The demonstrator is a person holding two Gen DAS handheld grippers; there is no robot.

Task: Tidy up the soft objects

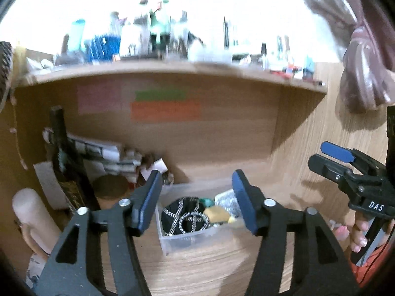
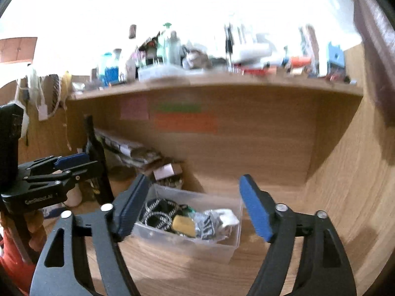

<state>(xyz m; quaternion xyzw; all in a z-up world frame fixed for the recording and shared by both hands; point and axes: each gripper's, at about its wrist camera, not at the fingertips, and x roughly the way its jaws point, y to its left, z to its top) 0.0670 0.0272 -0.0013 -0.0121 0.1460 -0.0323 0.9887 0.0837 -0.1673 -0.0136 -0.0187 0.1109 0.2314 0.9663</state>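
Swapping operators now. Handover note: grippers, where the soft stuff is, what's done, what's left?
Left gripper: open, empty.
Right gripper: open, empty, beside the left one.
Clear bin: on the wooden desk under the shelf, ahead of both grippers. It holds a black-and-white cord item, a yellow piece and striped fabric.
Done: soft items are in the bin.
Left: no loose soft items show on the bare desk; check the cluttered left corner, which is too blurred to judge.

right claw (image 1: 338, 153): "DAS" in white on body | left claw (image 2: 71, 161): white lettering, blurred, unreadable
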